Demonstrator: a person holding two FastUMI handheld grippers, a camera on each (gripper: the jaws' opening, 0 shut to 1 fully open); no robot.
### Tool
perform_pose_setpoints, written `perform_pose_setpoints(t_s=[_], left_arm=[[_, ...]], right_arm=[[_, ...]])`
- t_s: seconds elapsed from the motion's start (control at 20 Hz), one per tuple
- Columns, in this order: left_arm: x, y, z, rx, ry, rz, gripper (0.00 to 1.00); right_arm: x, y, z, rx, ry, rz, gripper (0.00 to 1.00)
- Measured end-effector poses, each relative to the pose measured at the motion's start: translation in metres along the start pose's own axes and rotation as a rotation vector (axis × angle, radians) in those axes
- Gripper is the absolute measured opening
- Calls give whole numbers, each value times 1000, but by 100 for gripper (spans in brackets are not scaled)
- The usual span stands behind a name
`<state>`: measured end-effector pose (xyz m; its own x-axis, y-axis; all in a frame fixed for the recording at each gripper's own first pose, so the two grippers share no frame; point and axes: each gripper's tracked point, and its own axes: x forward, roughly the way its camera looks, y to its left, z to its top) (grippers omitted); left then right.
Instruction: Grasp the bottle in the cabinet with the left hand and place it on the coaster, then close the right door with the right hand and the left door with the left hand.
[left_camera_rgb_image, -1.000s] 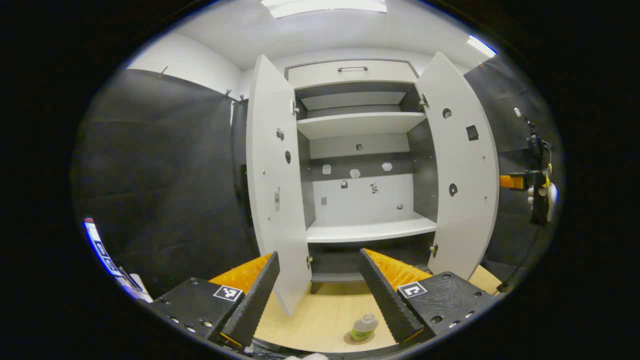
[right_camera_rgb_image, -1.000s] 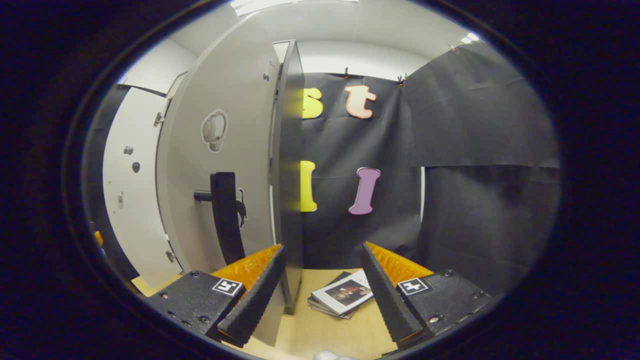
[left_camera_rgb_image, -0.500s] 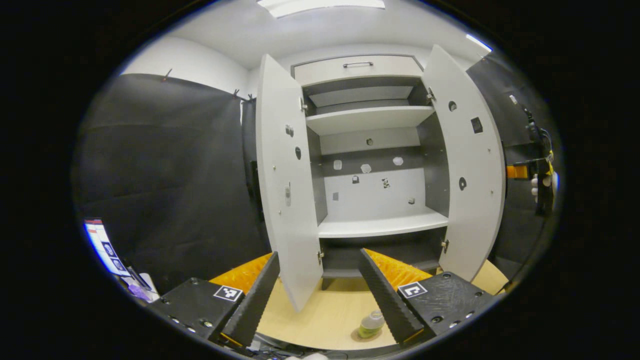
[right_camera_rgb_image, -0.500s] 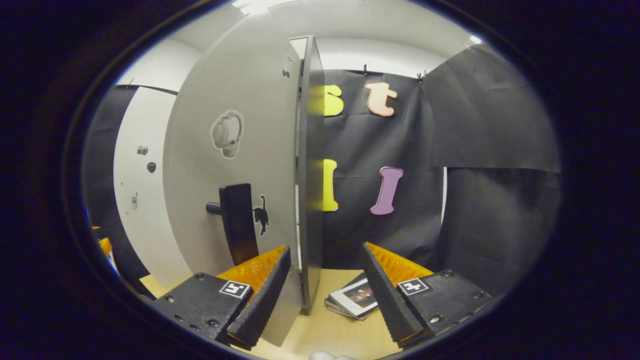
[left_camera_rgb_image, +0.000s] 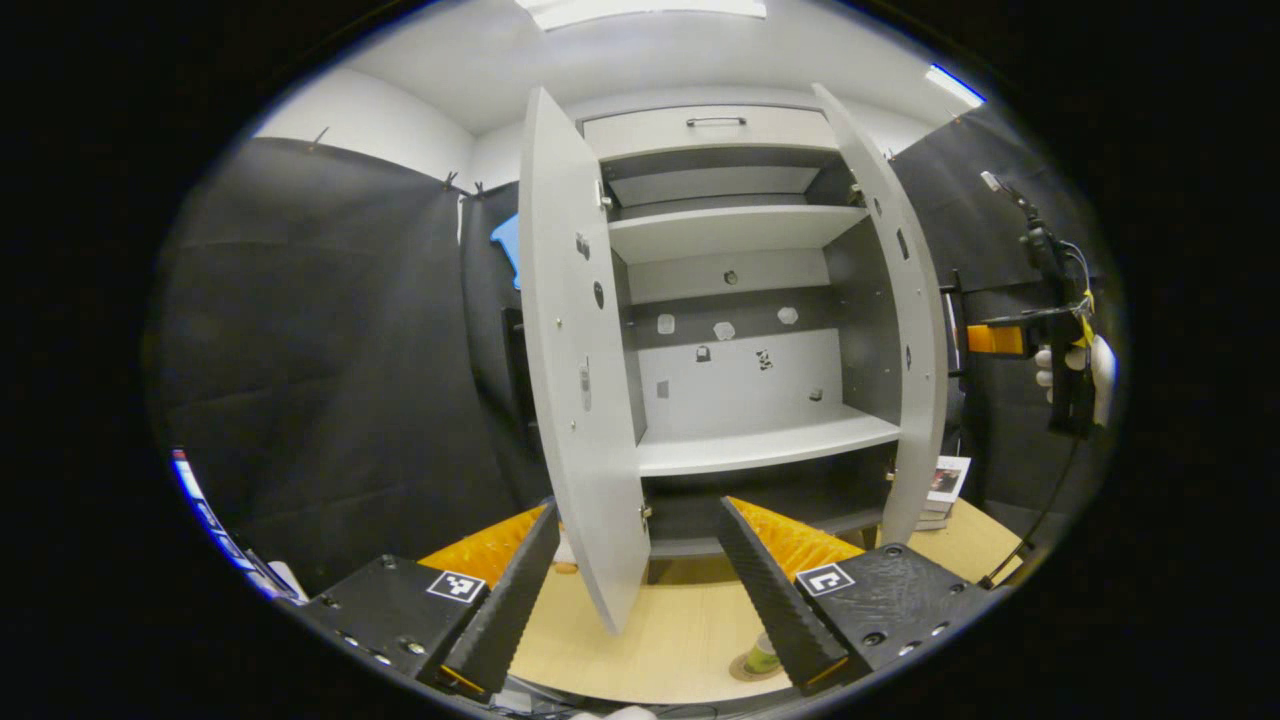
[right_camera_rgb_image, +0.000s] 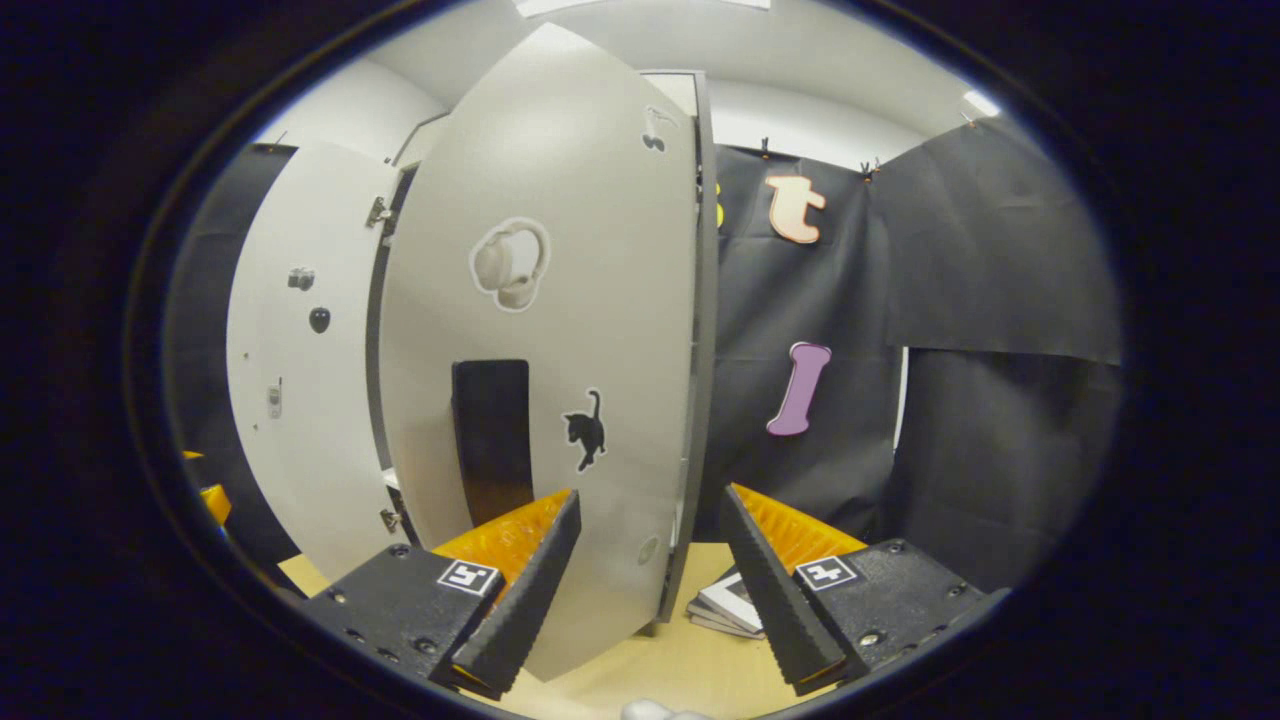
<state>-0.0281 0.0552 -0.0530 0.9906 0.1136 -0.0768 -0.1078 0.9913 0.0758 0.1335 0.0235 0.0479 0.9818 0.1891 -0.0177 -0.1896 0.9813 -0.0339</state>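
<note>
The grey cabinet (left_camera_rgb_image: 740, 450) stands with bare shelves. Its left door (left_camera_rgb_image: 575, 380) is wide open, and the right door (left_camera_rgb_image: 905, 330) shows nearly edge-on, partly swung in. A small clear bottle with a green label (left_camera_rgb_image: 763, 655) stands on the round coaster (left_camera_rgb_image: 745, 668) on the wooden table, half hidden by one finger. My left gripper (left_camera_rgb_image: 637, 508) hangs open in front of the left door with nothing in it. My right gripper (right_camera_rgb_image: 650, 495) is open against the right door's outer face (right_camera_rgb_image: 560, 300), beside its black handle (right_camera_rgb_image: 490, 440); a hand (left_camera_rgb_image: 1075, 365) holds it.
A stack of books (right_camera_rgb_image: 735, 605) lies on the table (left_camera_rgb_image: 690, 620) by the cabinet's right foot. Black cloth walls close in both sides. A closed drawer (left_camera_rgb_image: 710, 130) tops the cabinet. A cable (left_camera_rgb_image: 1040, 510) hangs below the right hand.
The right door has swung inward from wide open to nearly edge-on, with my right gripper moving along its outer face. My left gripper has shifted a little; the bottle sits lower behind its finger.
</note>
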Motion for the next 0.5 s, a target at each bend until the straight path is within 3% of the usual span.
perform_pose_setpoints(t_s=[0.05,0.2,0.5], left_arm=[[2,3,0,-3,-2,-6,97],[5,16,-1,-10,-4,-13,97],[12,37,-5,-20,1,-13,97]], right_arm=[[2,12,-2,-2,3,25,89],[-2,32,1,10,-8,38,99],[-21,48,9,-21,-34,22,99]])
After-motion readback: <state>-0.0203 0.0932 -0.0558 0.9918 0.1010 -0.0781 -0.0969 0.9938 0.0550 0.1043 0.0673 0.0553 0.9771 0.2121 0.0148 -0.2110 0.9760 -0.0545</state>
